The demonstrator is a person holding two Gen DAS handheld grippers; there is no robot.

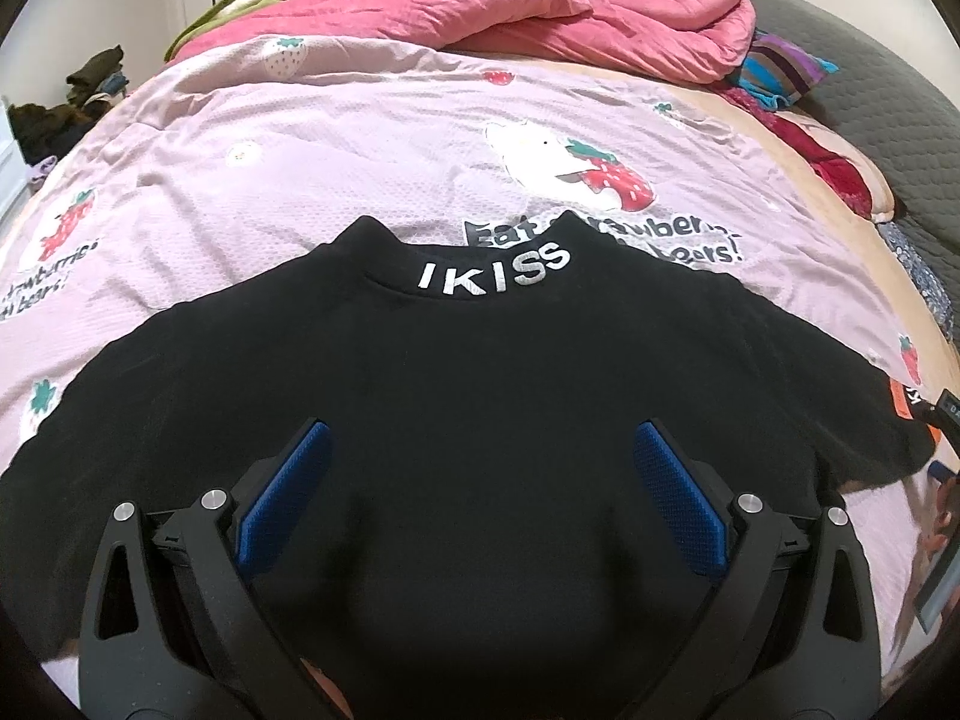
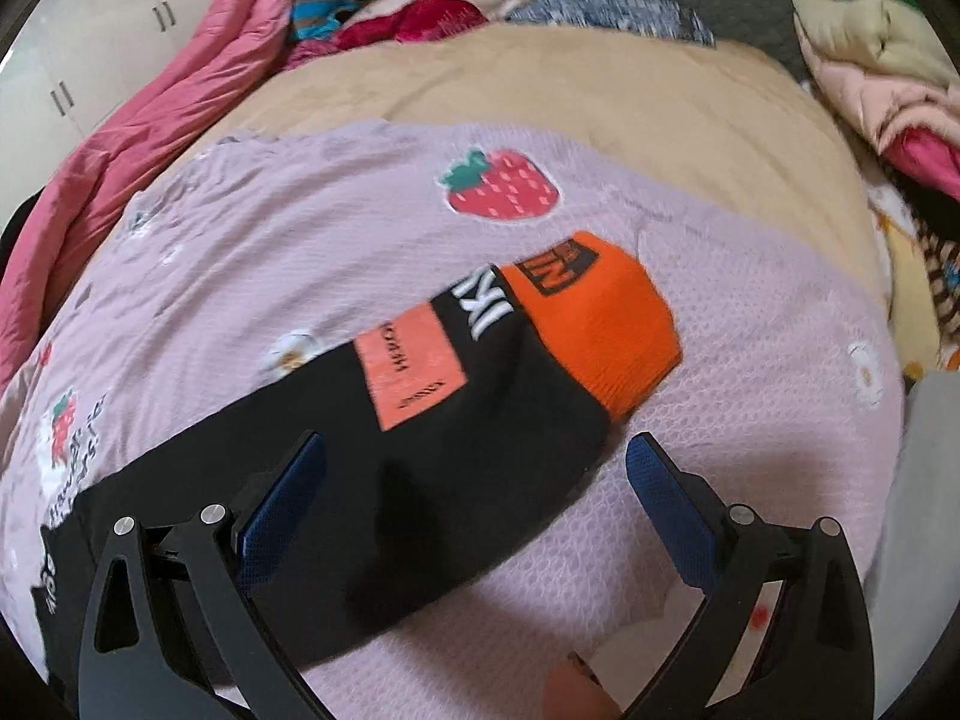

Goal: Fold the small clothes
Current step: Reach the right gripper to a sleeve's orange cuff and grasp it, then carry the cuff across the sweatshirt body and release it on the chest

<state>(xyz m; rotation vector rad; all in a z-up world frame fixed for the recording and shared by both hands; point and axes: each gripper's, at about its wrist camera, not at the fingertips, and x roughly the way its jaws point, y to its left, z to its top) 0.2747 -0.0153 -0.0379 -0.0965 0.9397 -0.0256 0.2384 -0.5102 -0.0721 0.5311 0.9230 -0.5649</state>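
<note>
1. A pink quilt [image 1: 600,6] and piled clothes [image 2: 888,90] crowd the far side of the bed [image 1: 270,180].
2. The black top [image 1: 480,396] lies flat on the bed's strawberry sheet, collar reading "IKISS".
3. Its sleeve [image 2: 480,408] ends in an orange cuff [image 2: 612,324]; the patch text is seemingly blurred.
4. Left tool [image 1: 483,438] gapes wide over the top; right tool [image 2: 474,450] gapes wide over the sleeve.

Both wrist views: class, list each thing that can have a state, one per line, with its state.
Black sweater: spread flat on the bed, not yet folded, collar away from the camera.
Sleeve: stretched straight out, orange cuff at its end.
Pink sheet: spread out, lightly wrinkled.
Pink quilt: bunched up at the far side.
Left gripper: open, above the sweater.
Right gripper: open, above the sleeve.
</note>
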